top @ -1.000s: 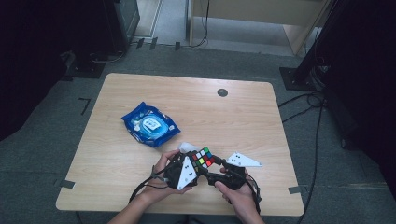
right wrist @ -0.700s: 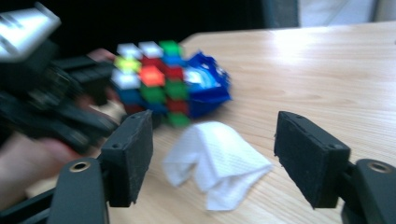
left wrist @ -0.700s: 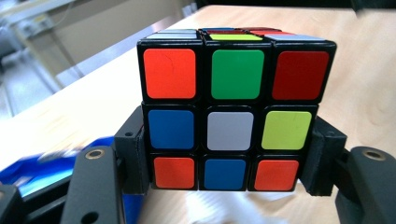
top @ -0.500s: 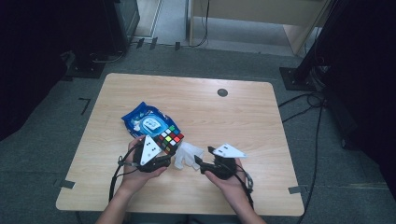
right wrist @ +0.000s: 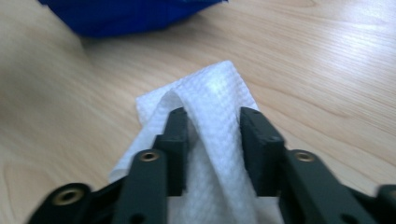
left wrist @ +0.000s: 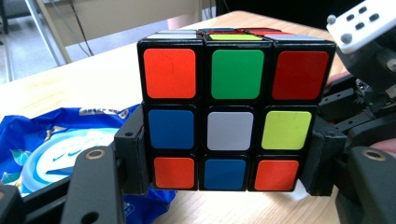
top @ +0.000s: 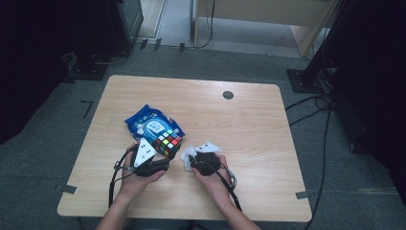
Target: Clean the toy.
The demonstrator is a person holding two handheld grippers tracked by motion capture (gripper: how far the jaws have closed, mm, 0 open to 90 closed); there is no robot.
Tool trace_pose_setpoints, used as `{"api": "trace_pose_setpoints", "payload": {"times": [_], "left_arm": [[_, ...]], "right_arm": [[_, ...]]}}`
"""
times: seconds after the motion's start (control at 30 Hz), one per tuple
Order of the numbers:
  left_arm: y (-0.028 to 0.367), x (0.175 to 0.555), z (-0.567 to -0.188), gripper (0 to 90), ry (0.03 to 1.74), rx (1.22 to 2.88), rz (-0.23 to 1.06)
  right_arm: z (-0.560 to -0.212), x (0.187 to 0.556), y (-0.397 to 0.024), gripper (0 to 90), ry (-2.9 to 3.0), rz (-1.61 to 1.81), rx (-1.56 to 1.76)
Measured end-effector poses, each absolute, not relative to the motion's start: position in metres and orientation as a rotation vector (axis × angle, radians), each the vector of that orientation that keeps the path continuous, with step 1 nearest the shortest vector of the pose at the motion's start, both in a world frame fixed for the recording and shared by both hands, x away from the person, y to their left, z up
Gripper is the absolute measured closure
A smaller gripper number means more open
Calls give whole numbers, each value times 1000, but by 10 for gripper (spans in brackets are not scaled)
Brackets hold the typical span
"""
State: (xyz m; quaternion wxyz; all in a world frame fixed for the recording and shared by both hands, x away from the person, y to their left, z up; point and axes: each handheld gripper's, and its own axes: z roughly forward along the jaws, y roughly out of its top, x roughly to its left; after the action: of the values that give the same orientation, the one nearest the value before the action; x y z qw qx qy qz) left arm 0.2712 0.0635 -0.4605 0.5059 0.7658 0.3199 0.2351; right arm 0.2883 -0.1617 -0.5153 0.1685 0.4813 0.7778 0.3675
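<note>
A scrambled Rubik's cube is held just above the table, my left gripper shut on its two sides. The left gripper view shows the cube face on between the black fingers, with orange, green and red squares along the top row. Right of it on the wood lies a crumpled white wipe. My right gripper is down on that wipe. Its jaws have just been closing, and a raised fold of the wipe is pinched between the pads.
A blue pack of wet wipes lies just behind the cube, also visible as the pack low at the left. The wooden table has a round cable hole near its far edge. Cables trail off the table's near edge.
My left gripper carried the cube left, up beside the blue pack. My right gripper left the cube, moved left and down onto the white wipe, and its jaws narrowed around a fold of it.
</note>
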Motion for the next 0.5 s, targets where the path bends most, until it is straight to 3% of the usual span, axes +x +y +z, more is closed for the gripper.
{"api": "trace_pose_setpoints", "payload": {"times": [0.2,0.33,0.5], "left_arm": [[61,269,-459,338,767,1828,514],[51,267,-462,338,734,1859,494],[30,260,-467,339,662,1926,477]], "right_arm": [[-514,275,-200,859,2244,1092,1389],[-497,262,-231,882,2209,1261,1344],[-441,245,-243,886,2090,1467,1184]]}}
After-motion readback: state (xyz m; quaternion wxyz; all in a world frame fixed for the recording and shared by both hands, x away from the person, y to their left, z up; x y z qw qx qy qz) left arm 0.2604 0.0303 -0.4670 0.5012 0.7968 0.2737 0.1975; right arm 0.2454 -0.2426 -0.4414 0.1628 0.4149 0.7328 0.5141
